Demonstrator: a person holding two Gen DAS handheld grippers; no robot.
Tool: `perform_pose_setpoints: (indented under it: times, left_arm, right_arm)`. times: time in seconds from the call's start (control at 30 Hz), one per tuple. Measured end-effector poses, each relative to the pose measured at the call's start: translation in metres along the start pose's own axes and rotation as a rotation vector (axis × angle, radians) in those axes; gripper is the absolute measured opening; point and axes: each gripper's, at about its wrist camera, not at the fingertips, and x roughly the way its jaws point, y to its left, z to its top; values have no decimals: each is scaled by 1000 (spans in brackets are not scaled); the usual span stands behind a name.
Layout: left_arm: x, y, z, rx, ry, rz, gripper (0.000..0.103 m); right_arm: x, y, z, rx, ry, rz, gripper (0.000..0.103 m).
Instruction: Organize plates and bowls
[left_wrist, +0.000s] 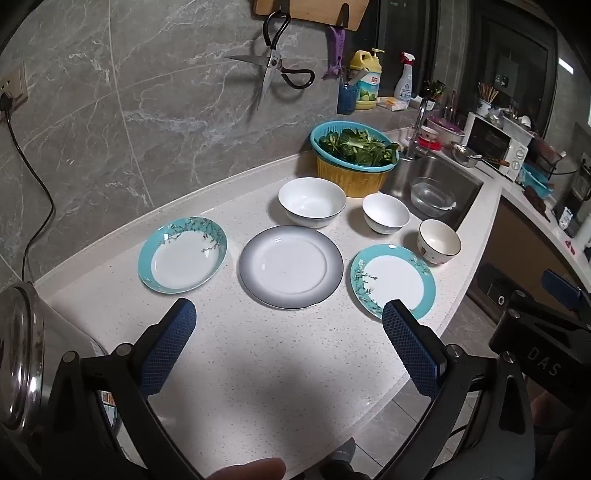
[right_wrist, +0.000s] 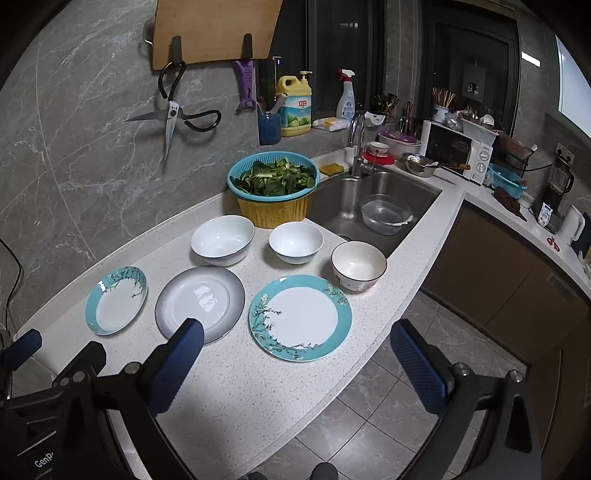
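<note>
Starting well likely means sliding one finger of the wide-open, empty right gripper (right_wrist: 295, 363) under the teal plate (right_wrist: 300, 318) at middle bottom, while the left gripper (left_wrist: 288, 345), also open and empty, waits near the gray plate (left_wrist: 291, 266) at center.

Grey marble wall (right_wrist: 92, 147) stands behind the speckled white counter (right_wrist: 258, 387). Steel sink (right_wrist: 369, 192) is sunk in the counter; dark window (right_wrist: 340, 55) above the sink, white microwave (right_wrist: 458, 149) to its right, grey tile floor (right_wrist: 388, 406) w/ brown cabinets (right_wrist: 498, 288) below.
</note>
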Motion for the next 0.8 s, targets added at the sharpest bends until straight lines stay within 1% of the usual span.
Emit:
perform_pose_setpoints:
  times: [0.03, 0.8]
  left_arm:
    - [0, 1, 0, -7, -2, -10, 102]
    - [0, 0, 0, -4, 2, -10, 102]
  right_arm:
    - [0, 0, 0, 3, 1, 3, 103]
    - [3, 0, 3, 5, 12, 5, 103]
